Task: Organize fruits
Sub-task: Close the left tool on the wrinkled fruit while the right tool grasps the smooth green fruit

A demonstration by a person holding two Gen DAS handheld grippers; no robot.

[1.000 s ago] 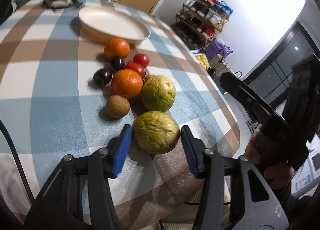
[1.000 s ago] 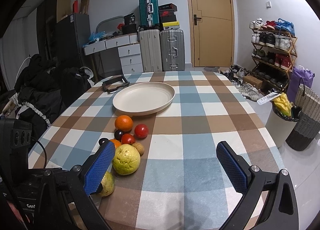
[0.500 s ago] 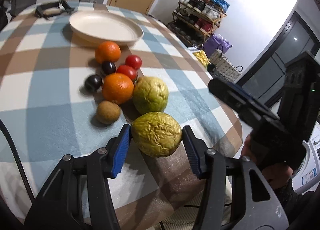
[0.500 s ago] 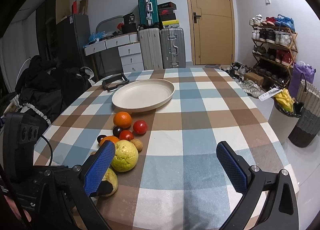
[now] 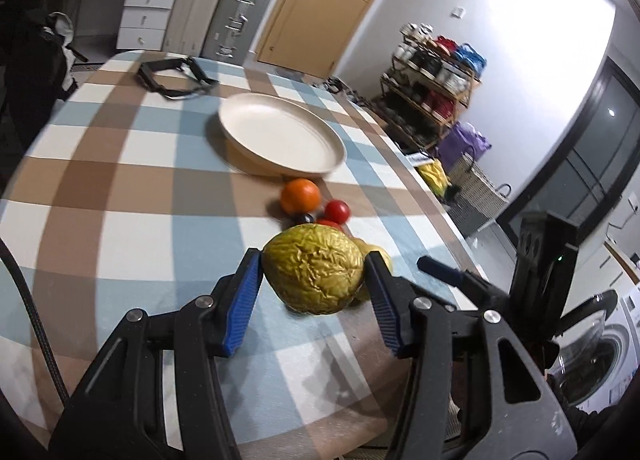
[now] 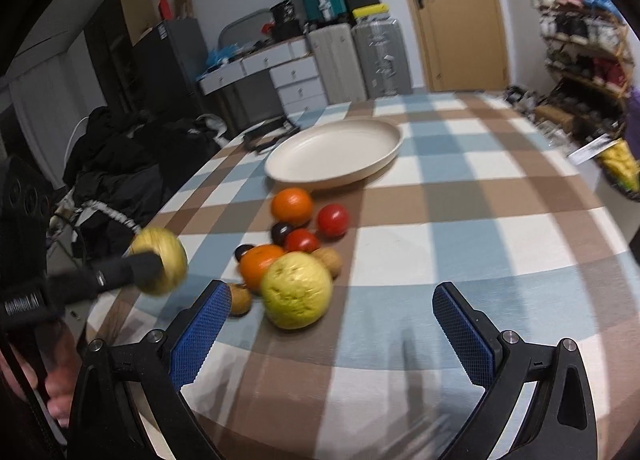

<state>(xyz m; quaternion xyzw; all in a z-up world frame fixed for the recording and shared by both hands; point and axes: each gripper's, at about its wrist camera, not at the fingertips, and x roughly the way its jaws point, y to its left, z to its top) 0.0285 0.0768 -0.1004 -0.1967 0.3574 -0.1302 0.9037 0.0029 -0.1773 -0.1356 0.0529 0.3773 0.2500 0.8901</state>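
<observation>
My left gripper (image 5: 314, 274) is shut on a wrinkled yellow-green fruit (image 5: 314, 274) and holds it lifted above the checked tablecloth; it also shows in the right wrist view (image 6: 162, 260). My right gripper (image 6: 332, 320) is open and empty, just in front of a smooth yellow-green fruit (image 6: 298, 290). Behind it lie two oranges (image 6: 292, 206), two red tomatoes (image 6: 333, 219), dark plums (image 6: 281, 232) and small brown fruits (image 6: 330, 260). A cream plate (image 6: 336, 156) stands empty beyond the pile.
A black strap-like object (image 5: 174, 76) lies at the table's far edge. The table's right edge (image 5: 440, 212) drops off near a wicker basket and shoe rack. Dark clothes are piled left of the table (image 6: 120, 164).
My left gripper has closed on the wrinkled fruit, lifted it off the table and swung to face the plate. My right gripper has moved closer to the fruit pile.
</observation>
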